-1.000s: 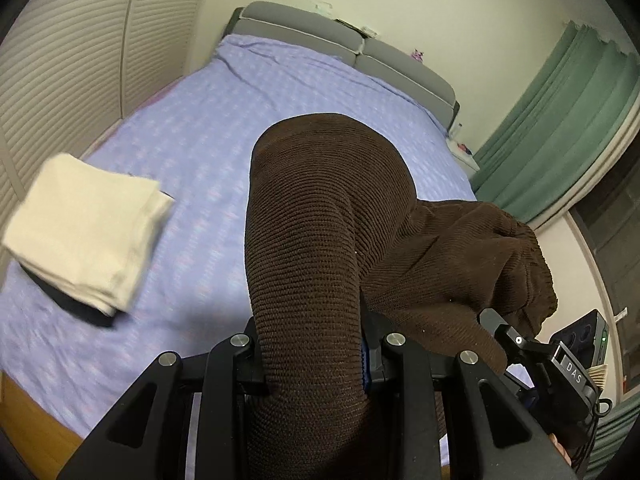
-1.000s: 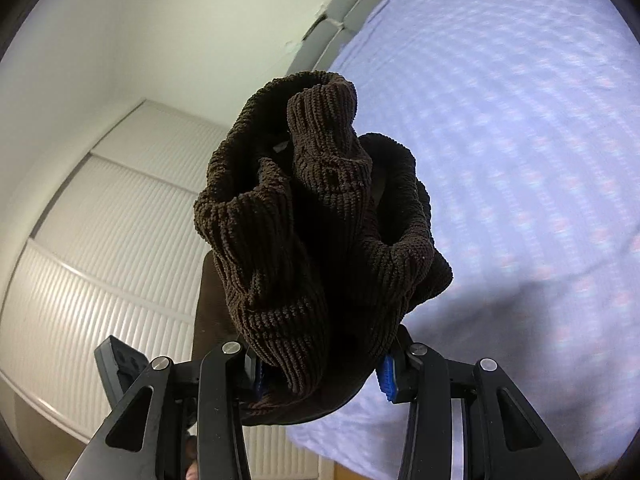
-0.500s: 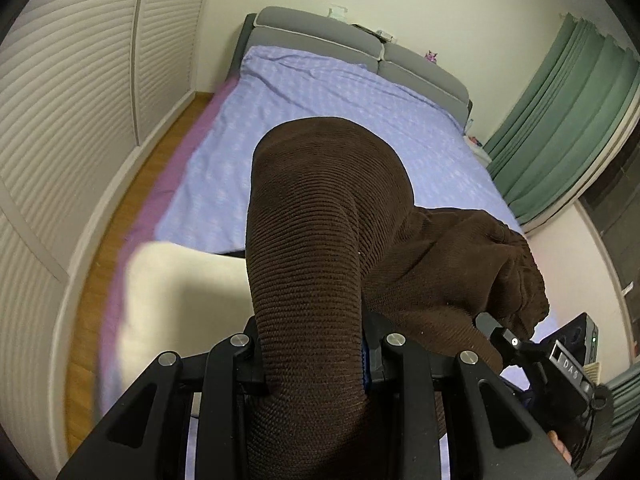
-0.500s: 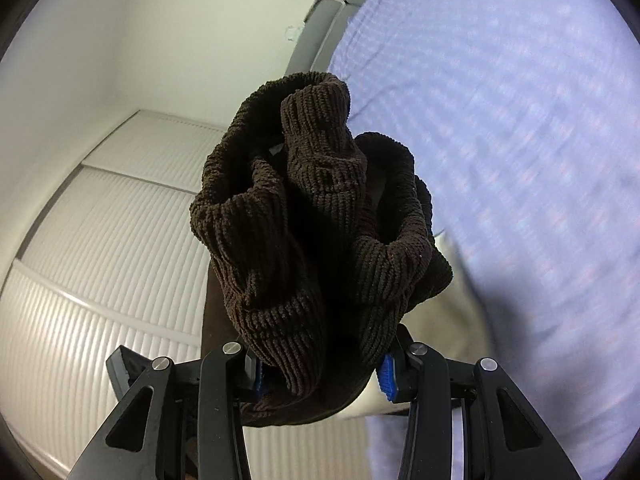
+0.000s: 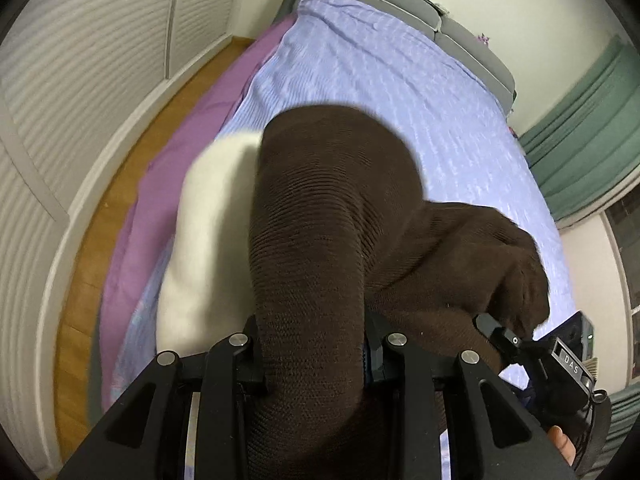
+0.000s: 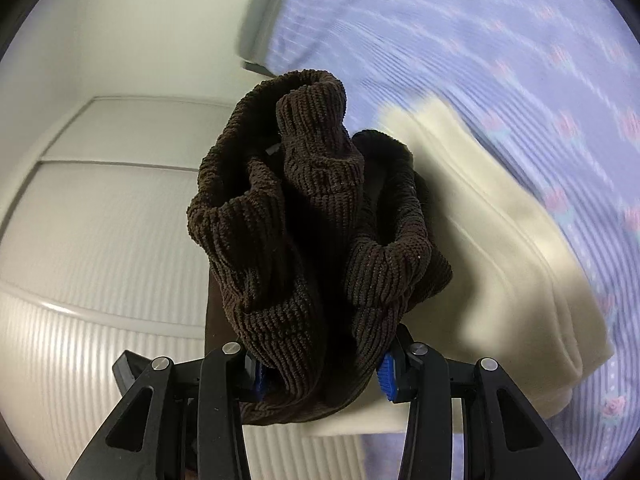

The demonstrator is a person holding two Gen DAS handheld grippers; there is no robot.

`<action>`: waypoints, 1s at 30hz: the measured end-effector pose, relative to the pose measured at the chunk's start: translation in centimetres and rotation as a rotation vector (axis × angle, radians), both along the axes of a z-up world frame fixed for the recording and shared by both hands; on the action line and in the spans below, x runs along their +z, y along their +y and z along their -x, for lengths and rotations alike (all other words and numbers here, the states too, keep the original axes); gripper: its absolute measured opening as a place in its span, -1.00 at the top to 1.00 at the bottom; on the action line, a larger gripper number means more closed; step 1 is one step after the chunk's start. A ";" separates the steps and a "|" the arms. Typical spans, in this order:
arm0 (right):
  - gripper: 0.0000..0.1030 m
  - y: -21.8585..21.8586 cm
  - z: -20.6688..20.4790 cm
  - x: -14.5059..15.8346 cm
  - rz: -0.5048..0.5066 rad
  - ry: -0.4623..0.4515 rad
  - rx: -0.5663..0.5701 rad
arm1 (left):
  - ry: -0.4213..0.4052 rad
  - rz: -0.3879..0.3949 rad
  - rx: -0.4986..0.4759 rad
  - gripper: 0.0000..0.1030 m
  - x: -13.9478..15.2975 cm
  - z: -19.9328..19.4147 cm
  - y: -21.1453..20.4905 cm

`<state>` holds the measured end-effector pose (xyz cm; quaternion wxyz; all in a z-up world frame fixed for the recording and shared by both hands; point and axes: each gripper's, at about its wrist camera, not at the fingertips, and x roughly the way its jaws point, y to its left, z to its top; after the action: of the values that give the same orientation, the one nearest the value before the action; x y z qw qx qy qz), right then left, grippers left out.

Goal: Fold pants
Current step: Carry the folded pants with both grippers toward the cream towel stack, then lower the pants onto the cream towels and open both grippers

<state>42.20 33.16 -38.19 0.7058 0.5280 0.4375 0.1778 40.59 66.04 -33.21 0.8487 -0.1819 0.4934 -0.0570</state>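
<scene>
Folded brown ribbed pants (image 5: 320, 220) hang in the air between both grippers, over the bed's left edge. My left gripper (image 5: 314, 364) has a thick fold of them between its jaws, which are opening slightly while the pads still press on the cloth. The right gripper (image 5: 520, 344) holds the bunched other end at the lower right. In the right wrist view that gripper (image 6: 320, 372) is shut on a wad of the pants (image 6: 304, 208), blue pads against the fabric. A folded cream garment (image 5: 208, 240) lies on the bed just beneath, blurred by motion.
The bed (image 5: 380, 72) has a lilac flowered cover and a purple sheet side (image 5: 180, 168). Wooden floor (image 5: 100, 220) and white slatted wardrobe doors (image 5: 80, 60) run along its left. A grey headboard (image 5: 400, 4) and green curtains (image 5: 588, 152) stand behind. The cream garment (image 6: 500, 248) fills the right wrist view's right.
Both grippers have swept with the pants toward the bed's left edge and lower. The cream garment slid from the far left to right under the pants. Both grips look unchanged.
</scene>
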 end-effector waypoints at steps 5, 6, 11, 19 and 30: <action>0.03 -0.2 0.2 -1.6 0.014 0.015 0.038 | -0.040 0.033 0.002 0.25 -0.7 1.4 0.8; 0.00 -0.3 -0.1 -1.8 0.012 0.019 0.047 | -0.040 0.038 0.006 0.24 -0.5 1.4 1.1; -0.09 -0.9 -0.3 0.8 0.127 0.057 0.069 | -0.058 -0.008 0.005 0.22 3.5 2.5 0.8; -0.26 -3.5 1.8 9.6 0.501 -0.028 0.054 | -0.191 -0.031 -0.050 0.04 10.1 2.7 -0.6; -0.25 2.1 -4.4 12.4 0.639 -0.241 0.322 | -0.121 0.017 -0.231 0.12 4.6 -4.2 -3.7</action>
<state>46.57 35.29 -25.80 0.8443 0.1809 0.4623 0.2019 44.77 62.38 -28.58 0.8630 -0.1274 0.4586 -0.1695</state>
